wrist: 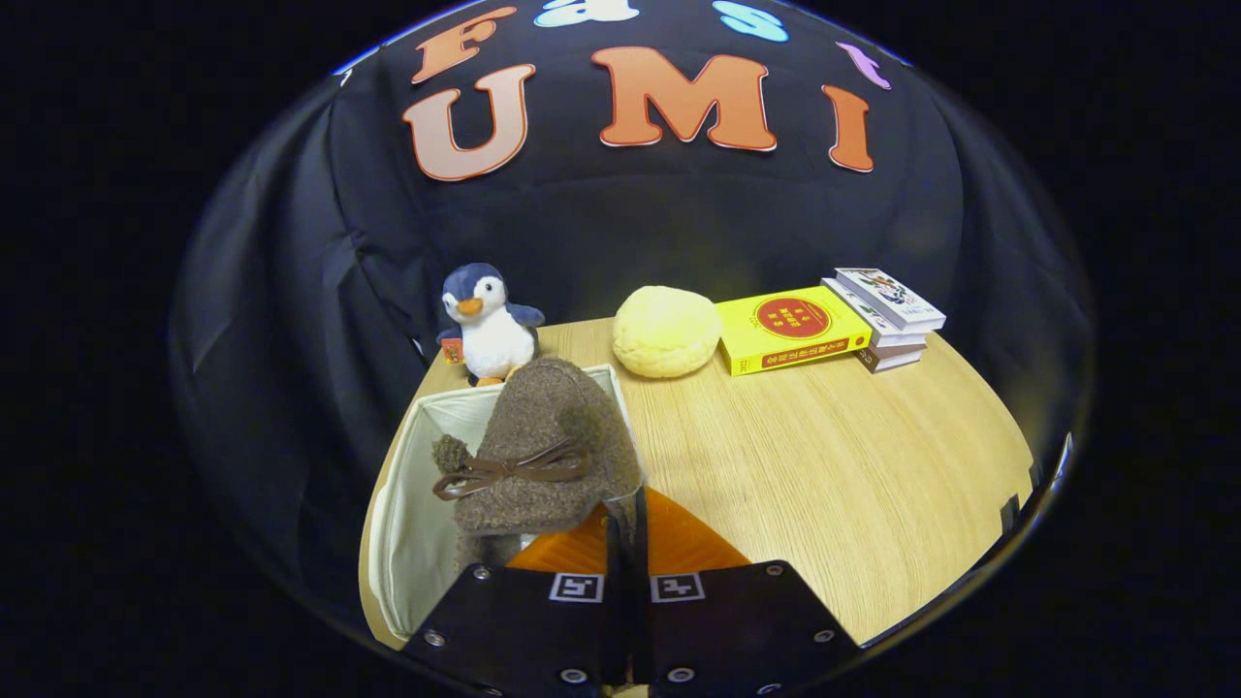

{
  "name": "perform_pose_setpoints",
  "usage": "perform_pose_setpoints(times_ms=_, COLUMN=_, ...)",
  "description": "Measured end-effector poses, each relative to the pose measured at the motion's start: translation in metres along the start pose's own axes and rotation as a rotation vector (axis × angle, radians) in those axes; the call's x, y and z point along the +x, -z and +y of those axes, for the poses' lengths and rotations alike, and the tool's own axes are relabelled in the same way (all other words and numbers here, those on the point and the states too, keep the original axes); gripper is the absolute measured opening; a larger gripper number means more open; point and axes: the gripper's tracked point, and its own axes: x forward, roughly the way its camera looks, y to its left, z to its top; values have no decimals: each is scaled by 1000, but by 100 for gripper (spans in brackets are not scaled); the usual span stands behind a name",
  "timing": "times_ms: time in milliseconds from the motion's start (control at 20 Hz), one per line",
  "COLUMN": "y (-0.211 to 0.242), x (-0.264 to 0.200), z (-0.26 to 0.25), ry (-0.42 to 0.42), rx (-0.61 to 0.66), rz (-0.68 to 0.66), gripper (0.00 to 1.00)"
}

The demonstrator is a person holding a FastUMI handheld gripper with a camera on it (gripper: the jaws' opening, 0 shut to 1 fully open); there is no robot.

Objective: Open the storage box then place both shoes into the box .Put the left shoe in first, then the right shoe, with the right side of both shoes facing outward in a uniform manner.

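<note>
A brown fuzzy shoe (543,451) with a brown bow and two pom-poms hangs toe up over the open white storage box (412,504). My gripper (625,528) is shut on the shoe's rim at its right side, the fingers pressed almost together. The shoe covers most of the box's inside, so I cannot tell whether another shoe lies in it. The box stands on the left part of the wooden table (824,465), just ahead of the fingers and to their left.
A plush penguin (488,325) stands right behind the box. Further right along the table's back edge are a yellow round cushion (666,331), a yellow book (790,330) and a small stack of books (887,315). Black cloth walls the booth.
</note>
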Motion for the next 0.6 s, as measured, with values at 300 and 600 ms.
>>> perform_pose_setpoints(times_ms=300, y=12, x=2, z=10, ry=6, rx=-43, rz=24, gripper=16)
perform_pose_setpoints(times_ms=600, y=1, x=-9, z=12, ry=-4, rx=-34, rz=-18, gripper=41)
